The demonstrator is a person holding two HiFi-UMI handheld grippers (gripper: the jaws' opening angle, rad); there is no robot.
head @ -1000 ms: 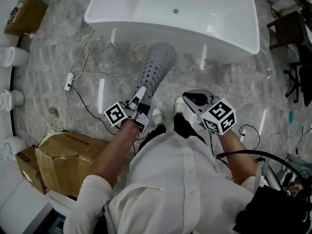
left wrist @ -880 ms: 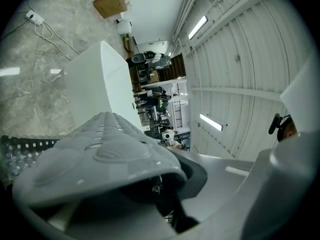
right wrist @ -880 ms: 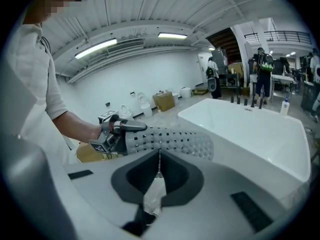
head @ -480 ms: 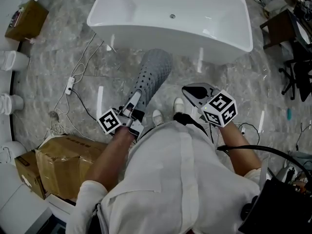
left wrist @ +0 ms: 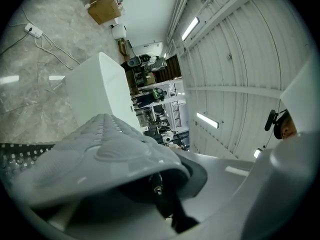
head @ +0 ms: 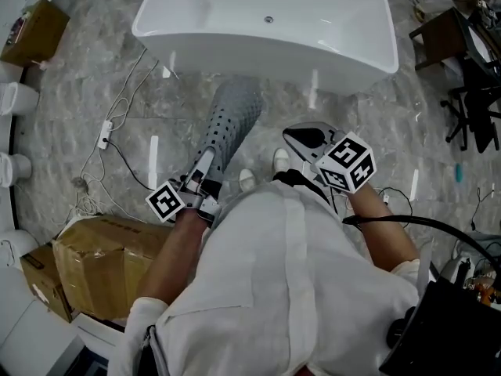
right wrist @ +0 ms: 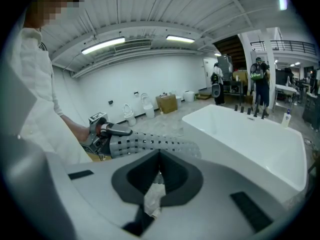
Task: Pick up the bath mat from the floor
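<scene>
Mat (head: 228, 122): grey, perforated, raised off the marble floor (head: 94, 84), one end pinched in the left gripper (head: 202, 171), the rest reaching out toward the white tub (head: 344, 63). Left gripper: jaws clamped on the mat's edge. Right gripper (head: 300, 136): jaws together, nothing between them, held beside the mat and apart from it. Cardboard box (head: 94, 261): on the floor at the person's left.

White bathtub (head: 266, 22) on grey marble floor (head: 78, 77), cardboard box (head: 94, 261) and power strip (head: 103, 135) at left.
</scene>
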